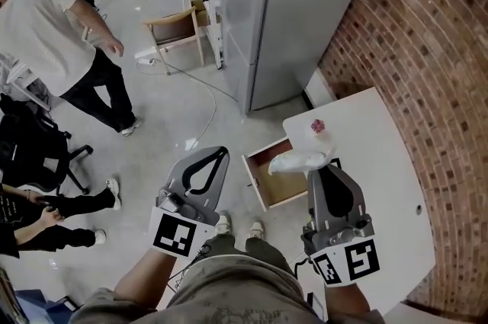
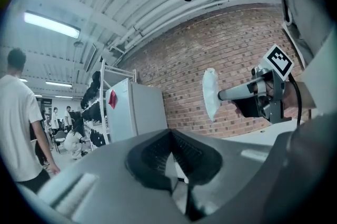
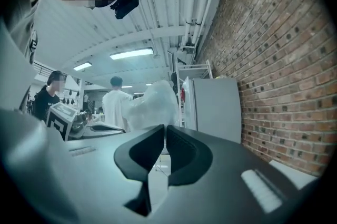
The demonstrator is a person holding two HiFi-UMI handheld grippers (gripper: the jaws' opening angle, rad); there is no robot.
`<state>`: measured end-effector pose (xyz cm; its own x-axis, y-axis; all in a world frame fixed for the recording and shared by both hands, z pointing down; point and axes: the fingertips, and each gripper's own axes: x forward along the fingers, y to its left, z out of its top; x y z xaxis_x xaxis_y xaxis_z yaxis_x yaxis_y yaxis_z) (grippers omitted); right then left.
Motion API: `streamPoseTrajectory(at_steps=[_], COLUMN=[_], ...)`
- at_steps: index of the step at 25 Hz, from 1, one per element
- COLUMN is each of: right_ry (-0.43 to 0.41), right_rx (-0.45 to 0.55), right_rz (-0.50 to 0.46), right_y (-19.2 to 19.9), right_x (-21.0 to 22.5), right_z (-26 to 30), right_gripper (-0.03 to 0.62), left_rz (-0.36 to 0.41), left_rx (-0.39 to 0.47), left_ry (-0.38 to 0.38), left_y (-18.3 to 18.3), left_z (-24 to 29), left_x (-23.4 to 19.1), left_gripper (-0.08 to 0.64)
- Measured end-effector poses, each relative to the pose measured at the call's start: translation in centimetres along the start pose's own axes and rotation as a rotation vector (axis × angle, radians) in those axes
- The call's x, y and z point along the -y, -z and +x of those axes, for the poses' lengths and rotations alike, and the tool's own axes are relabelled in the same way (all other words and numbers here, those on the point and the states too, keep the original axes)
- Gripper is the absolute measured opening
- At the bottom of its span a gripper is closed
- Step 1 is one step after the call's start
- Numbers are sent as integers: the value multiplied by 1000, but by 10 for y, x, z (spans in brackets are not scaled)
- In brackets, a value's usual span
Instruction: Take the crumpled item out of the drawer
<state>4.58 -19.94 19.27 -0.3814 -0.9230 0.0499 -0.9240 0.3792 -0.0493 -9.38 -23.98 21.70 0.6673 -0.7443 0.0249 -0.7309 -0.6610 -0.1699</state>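
Task status: extraction looks essentially done.

- Right tool (image 1: 316,168): jaws nearly together, clamped on one end of the crumpled item (image 1: 293,161). The right gripper view shows the white, thin, bag-like material bunched just past the jaw tips (image 3: 163,128). The rest of the item (image 3: 152,104) hangs free beyond them.
- Left tool (image 1: 223,153): jaws together, nothing between them (confirmed in the left gripper view (image 2: 169,133)). It is held to the left of the drawer, apart from it, and takes no part in the grip.
- Item location: in the air, clear of the drawer (image 1: 276,184). From the head view it overlaps the drawer's far right corner. The left gripper view shows it (image 2: 210,94) raised against the brick wall, well above the tabletop, touching nothing but the right tool.
- Drawer: pulled open toward the left from under the white tabletop (image 1: 381,162). The visible interior is bare wood.
- Also on the tabletop: a small pink thing (image 1: 317,126) at the far edge, untouched.

Remaining, as a judgement: at most set the item down somewhere. The drawer is still open, but the task does not ask for it to be closed.
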Motion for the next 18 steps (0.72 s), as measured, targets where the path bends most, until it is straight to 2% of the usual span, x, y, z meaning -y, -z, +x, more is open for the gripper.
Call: streamPoseTrajectory(at_steps=[3, 8, 18], right_ry=[2, 12, -9], right_rx=[-19, -59, -90], right_rz=[-30, -18, 1], right_y=[9, 32, 46], right_x=[-1, 1, 4], right_z=[-6, -11, -6], right_gripper=[44, 44, 44], left_rz=[9, 121, 119], left_rx=[1, -55, -75], left_ry=[8, 63, 87], left_y=[-2, 11, 25], left_z=[-5, -9, 1], left_x=[7, 23, 32], left_gripper=[0, 0, 0])
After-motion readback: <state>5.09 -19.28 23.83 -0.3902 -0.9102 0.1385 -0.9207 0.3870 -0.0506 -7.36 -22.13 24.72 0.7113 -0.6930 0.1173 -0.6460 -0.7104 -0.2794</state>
